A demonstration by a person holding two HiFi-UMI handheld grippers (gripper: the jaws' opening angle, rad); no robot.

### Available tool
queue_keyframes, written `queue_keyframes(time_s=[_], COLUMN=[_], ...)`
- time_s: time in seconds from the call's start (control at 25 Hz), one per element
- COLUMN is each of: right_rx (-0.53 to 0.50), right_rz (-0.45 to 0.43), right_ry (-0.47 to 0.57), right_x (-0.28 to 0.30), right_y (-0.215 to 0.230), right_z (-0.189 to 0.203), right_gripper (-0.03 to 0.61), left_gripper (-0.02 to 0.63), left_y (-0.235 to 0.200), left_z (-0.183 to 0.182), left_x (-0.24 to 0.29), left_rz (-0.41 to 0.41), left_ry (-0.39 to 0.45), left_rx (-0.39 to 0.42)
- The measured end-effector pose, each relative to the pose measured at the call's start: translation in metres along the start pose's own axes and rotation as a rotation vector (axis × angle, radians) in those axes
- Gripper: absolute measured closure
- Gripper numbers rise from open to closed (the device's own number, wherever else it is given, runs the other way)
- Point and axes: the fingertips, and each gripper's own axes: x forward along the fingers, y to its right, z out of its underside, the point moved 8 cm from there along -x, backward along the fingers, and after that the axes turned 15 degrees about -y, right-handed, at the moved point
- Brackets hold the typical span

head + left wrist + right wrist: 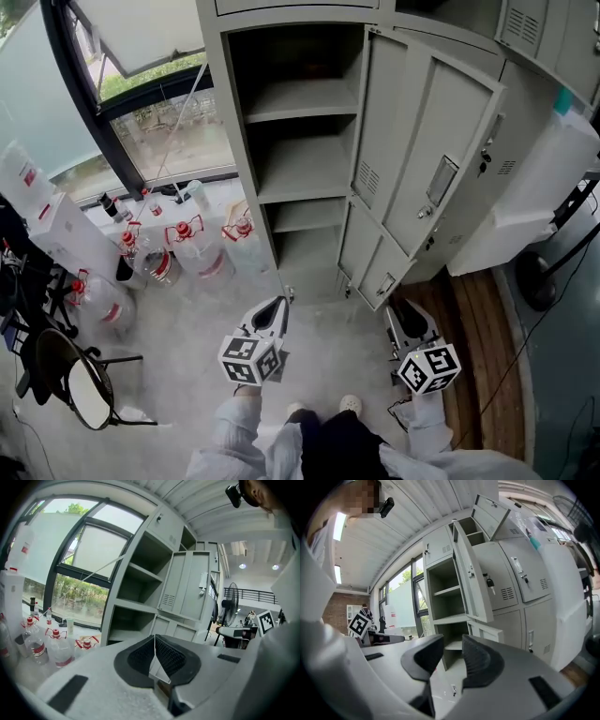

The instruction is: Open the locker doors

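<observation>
The grey locker (pixel 281 112) stands ahead with its left column open and its shelves bare. Its upper door (pixel 422 141) and small lower door (pixel 370 253) are swung out to the right. In the right gripper view the tall door (pixel 471 583) and low door (pixel 487 631) hang open, and a top door (pixel 490 515) is open too. My left gripper (pixel 279 309) hovers above the floor in front of the open column, its jaws shut at the tips (pixel 154 638) with nothing in them. My right gripper (pixel 405 323) is near the lower door, open (pixel 452 646) and empty.
Several red-capped water bottles (pixel 192 248) stand on the floor left of the locker under a window (pixel 169 122). A chair (pixel 75 375) is at the lower left. A white appliance (pixel 534 197) leans by closed lockers (pixel 511 578) at the right. A fan (pixel 231 604) stands farther off.
</observation>
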Motion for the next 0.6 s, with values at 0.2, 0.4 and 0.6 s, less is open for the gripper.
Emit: queue_keyframes(time_s=[0.2,0.4,0.6], right_rx=[-0.040,-0.046,-0.053], right_rz=[-0.084,-0.107,-0.111], right_ry=[0.008,0.034,0.051], right_x=[-0.015,-0.025,-0.036], right_y=[-0.019,-0.027,-0.033], right_z=[-0.025,-0.046,-0.060], right_gripper=[0.474,0.474,0.474], left_gripper=[0.601,0.601,0.601], left_y=[0.008,0.023,0.041], left_z=[-0.020,-0.039,-0.056], left_x=[-0.023,-0.041,-0.057], left_rz=[0.013,0.031,0.021], left_ry=[0.017,0.042,0.087], left_rx=[0.048,0.083,0.120])
